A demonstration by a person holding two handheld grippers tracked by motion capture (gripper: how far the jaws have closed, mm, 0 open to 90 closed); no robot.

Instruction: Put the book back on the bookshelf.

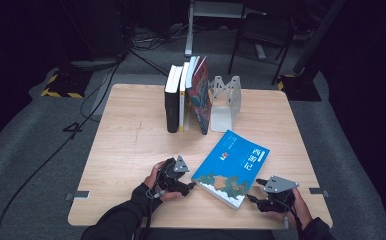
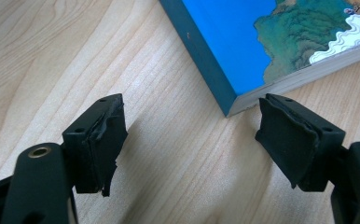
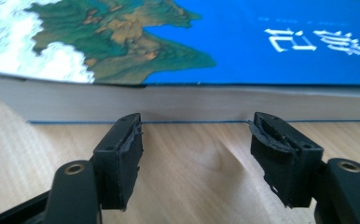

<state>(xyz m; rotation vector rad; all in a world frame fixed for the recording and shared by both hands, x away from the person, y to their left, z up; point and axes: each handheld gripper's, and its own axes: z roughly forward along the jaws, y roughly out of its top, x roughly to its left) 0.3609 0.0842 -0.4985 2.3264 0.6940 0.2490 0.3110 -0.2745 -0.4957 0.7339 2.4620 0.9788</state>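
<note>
While the blue book (image 1: 231, 168) lies flat on the table (image 1: 126, 145) between them, the left gripper (image 1: 193, 184) and right gripper (image 1: 251, 198) flank it with jaws apart and empty — the approach step — so next each likely closes in on an edge.

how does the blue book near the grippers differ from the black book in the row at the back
The blue book lies flat on the table with its cover up, askew; the black book stands upright on edge. The blue one lies alone between the two hand-held grippers; the black one stands at the left end of a row of books leaning toward a white bookend. Both rest on the table.
</note>
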